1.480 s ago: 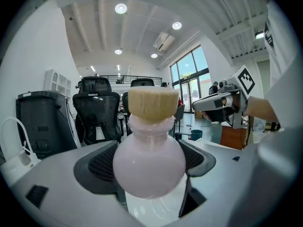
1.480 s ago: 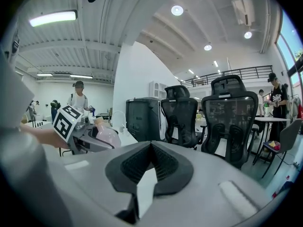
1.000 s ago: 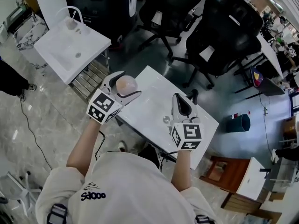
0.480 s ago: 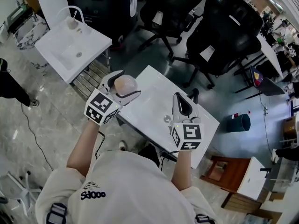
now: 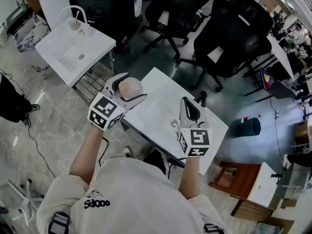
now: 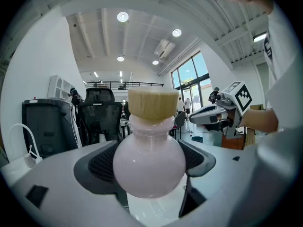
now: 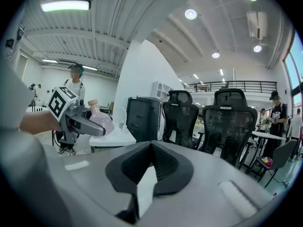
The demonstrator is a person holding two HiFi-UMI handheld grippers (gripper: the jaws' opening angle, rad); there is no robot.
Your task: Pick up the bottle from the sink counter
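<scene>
The left hand-held gripper (image 5: 127,89) is clamped on the round belly of a pale pink bottle (image 5: 131,86). In the left gripper view both dark pads press its sides. The bottle (image 6: 149,162) stands upright between them, its cork stopper (image 6: 152,104) on top. The bottle hangs in the air over the left edge of the white worktop (image 5: 157,107), touching no surface.

The right hand-held gripper (image 5: 188,104) is held over the near right part of the worktop. Its jaws are closed together with nothing between them, as the right gripper view (image 7: 151,163) shows. That view also catches the left gripper with the bottle (image 7: 101,120) off to its left.

A white sink counter (image 5: 58,47) with a curved tap (image 5: 73,12) stands well apart, beyond the worktop's far left corner. Black office chairs (image 5: 234,33) stand past the worktop's far edge.
</scene>
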